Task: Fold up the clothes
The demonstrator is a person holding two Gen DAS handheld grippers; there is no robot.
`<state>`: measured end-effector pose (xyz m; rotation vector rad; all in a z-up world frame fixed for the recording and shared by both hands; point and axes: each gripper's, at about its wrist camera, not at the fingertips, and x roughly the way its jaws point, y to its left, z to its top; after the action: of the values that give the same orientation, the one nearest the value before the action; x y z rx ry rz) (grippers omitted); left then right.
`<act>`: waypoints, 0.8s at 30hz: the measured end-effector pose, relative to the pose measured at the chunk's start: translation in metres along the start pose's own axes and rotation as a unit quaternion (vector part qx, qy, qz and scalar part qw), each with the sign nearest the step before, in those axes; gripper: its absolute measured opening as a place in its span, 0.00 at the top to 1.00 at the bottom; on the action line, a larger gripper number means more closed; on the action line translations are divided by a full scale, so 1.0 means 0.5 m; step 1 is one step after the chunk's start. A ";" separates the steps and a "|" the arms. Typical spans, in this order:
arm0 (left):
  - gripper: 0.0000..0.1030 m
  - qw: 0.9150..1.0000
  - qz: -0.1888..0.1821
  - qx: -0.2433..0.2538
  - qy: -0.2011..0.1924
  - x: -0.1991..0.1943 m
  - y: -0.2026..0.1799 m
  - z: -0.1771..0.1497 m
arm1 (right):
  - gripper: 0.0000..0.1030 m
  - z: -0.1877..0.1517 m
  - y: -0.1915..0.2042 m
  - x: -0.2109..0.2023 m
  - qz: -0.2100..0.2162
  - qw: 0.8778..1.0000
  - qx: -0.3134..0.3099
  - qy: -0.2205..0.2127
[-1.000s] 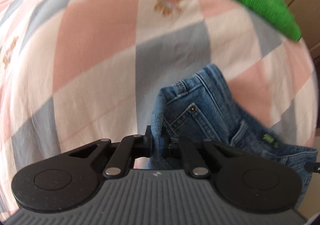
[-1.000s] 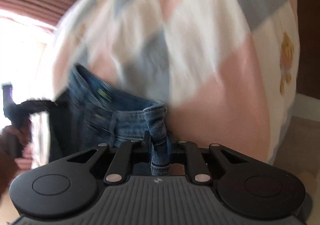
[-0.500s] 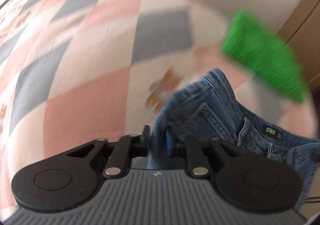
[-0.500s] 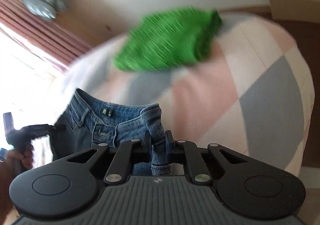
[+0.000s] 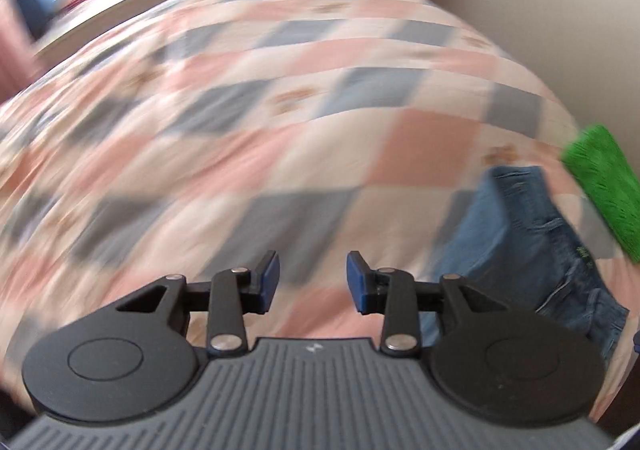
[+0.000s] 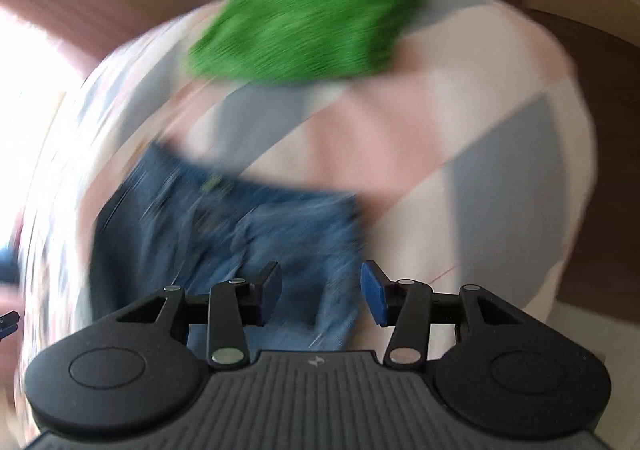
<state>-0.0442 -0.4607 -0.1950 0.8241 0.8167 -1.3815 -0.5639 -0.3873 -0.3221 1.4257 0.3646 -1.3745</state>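
Left gripper (image 5: pixel 313 282): jaws apart, just been opening, nothing between them, only bedspread (image 5: pixel 240 122) beyond. Right gripper (image 6: pixel 321 292): jaws apart, just been opening, pads clear of cloth. Jeans (image 6: pixel 224 234) lie on bedspread just ahead of right gripper, waistband farthest. Green towel (image 6: pixel 304 34) farther back, apart from jeans. Risk, as judgement: jeans near bed edge could slide off; released cloth could bunch, spoiling fold. Small green label on waistband, blurred, unreadable.

jeans (image 6: pixel 240 226) on bed (image 6: pixel 500 130), towel (image 6: pixel 304 30) beyond
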 end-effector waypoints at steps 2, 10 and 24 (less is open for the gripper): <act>0.66 0.997 0.036 -0.074 0.010 -0.062 0.127 -0.090 | 0.54 -0.043 0.059 0.009 0.024 0.998 -0.049 0.037; 0.64 0.969 0.037 -0.242 0.042 -0.205 0.402 -0.346 | 0.54 -0.315 0.337 0.064 0.124 0.942 -0.248 0.188; 0.73 0.982 -0.060 -0.126 0.123 0.044 0.324 -0.310 | 0.47 -0.749 0.530 0.060 0.089 0.851 -0.472 0.210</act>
<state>0.1170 -0.3331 -0.2873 0.7652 1.2243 -1.2612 -0.1463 -0.1957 -0.3136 0.8542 1.0074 -0.5356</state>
